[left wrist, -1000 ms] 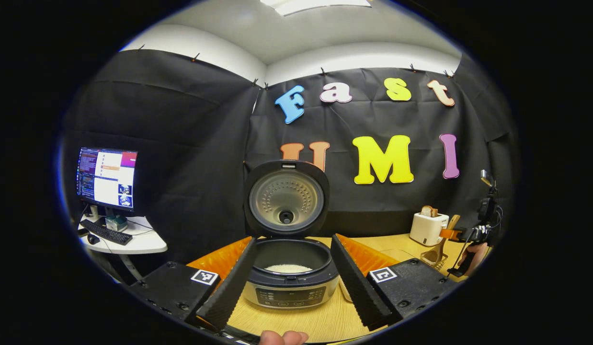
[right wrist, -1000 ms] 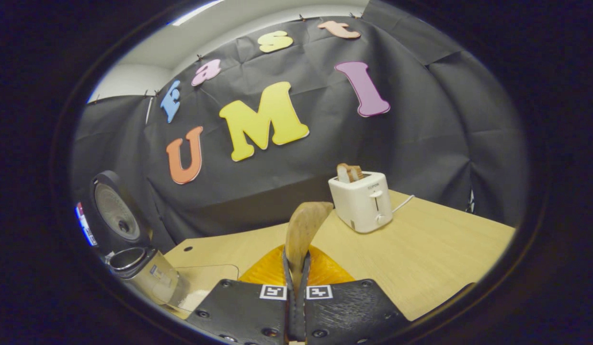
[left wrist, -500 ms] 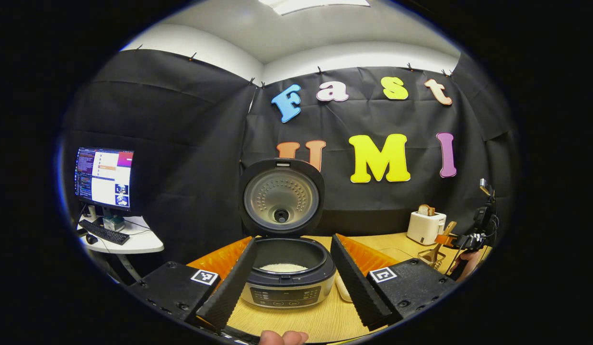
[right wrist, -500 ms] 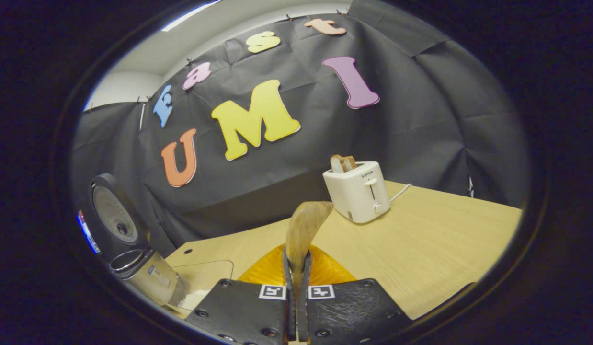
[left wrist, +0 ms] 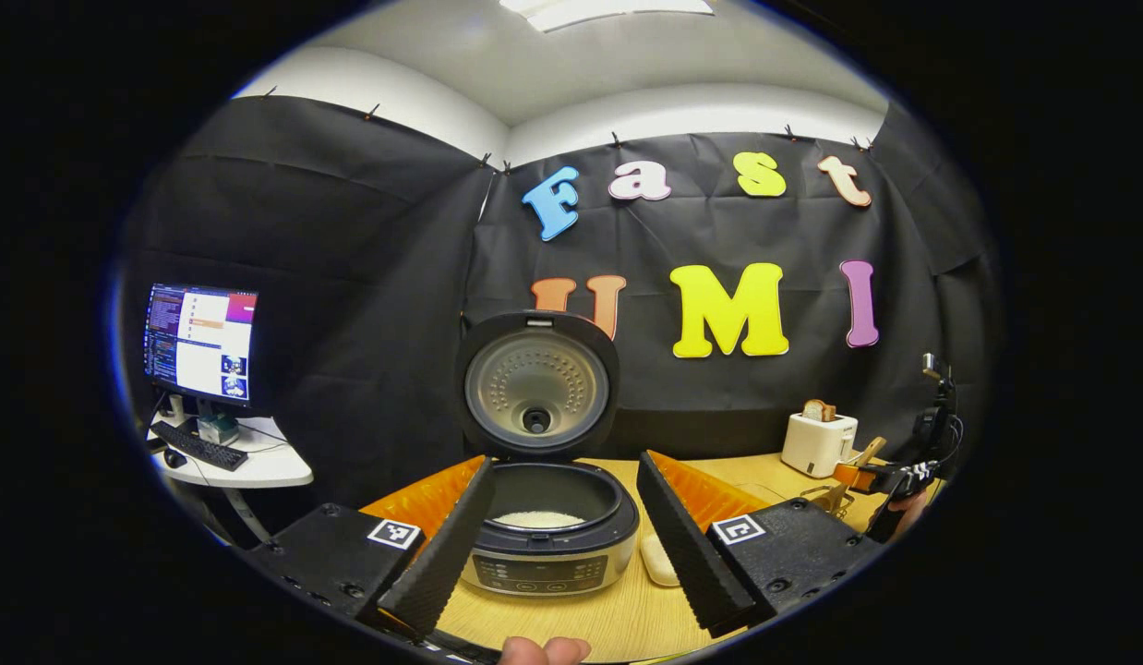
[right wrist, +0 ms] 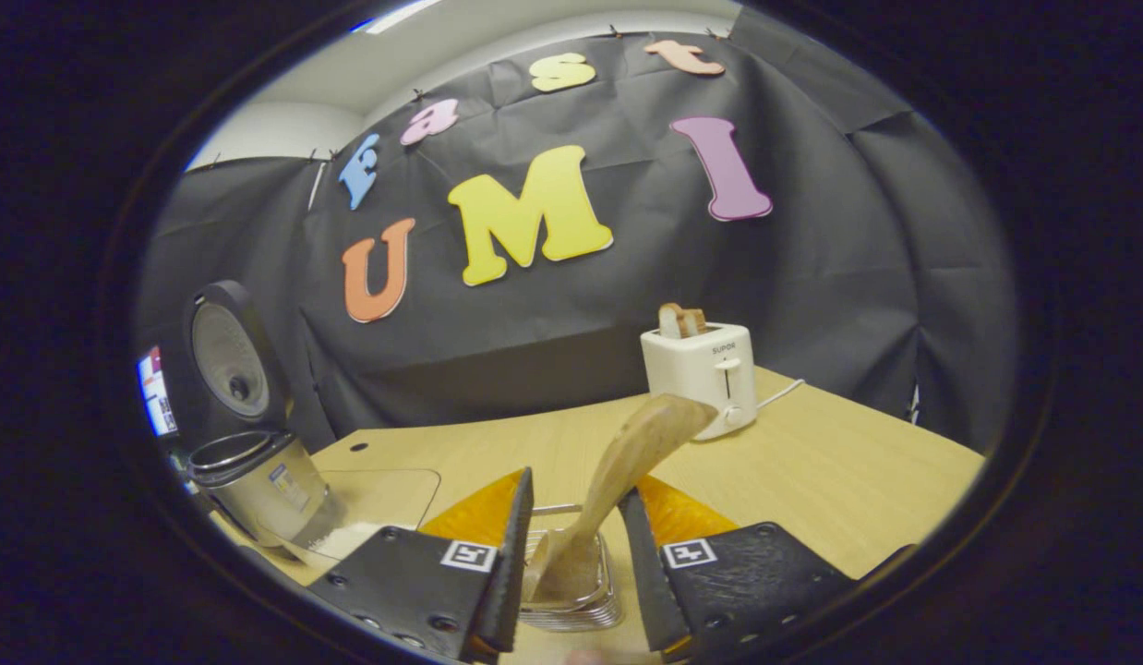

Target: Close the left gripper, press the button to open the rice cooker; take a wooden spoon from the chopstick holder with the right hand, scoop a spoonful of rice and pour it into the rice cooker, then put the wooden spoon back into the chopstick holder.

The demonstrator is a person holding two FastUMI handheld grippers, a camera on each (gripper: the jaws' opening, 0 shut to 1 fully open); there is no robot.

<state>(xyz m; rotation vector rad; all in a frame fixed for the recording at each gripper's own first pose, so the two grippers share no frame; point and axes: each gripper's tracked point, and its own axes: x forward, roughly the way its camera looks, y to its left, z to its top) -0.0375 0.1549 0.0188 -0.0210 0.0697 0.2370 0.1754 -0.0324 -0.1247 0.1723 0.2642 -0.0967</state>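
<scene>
The rice cooker (left wrist: 539,554) stands open with its lid (left wrist: 535,383) upright and white rice in the pot (left wrist: 539,519). My left gripper (left wrist: 565,464) is open, its fingers on either side of the cooker and apart from it. In the right gripper view the wooden spoon (right wrist: 641,453) leans in the wire chopstick holder (right wrist: 571,591), bowl end up. My right gripper (right wrist: 574,488) is open around the spoon and the fingers do not press it. Far right in the left gripper view are the right gripper (left wrist: 890,476) and the spoon (left wrist: 867,453).
A white toaster (right wrist: 705,374) with bread stands at the back of the wooden table (right wrist: 812,462). A clear tray (right wrist: 368,508) holding rice lies beside the cooker (right wrist: 248,471). A monitor (left wrist: 200,342) and a keyboard sit on a side desk at the left.
My right gripper has opened and let go of the wooden spoon, which now leans in the chopstick holder. The left gripper stays open in front of the cooker, barely moved.
</scene>
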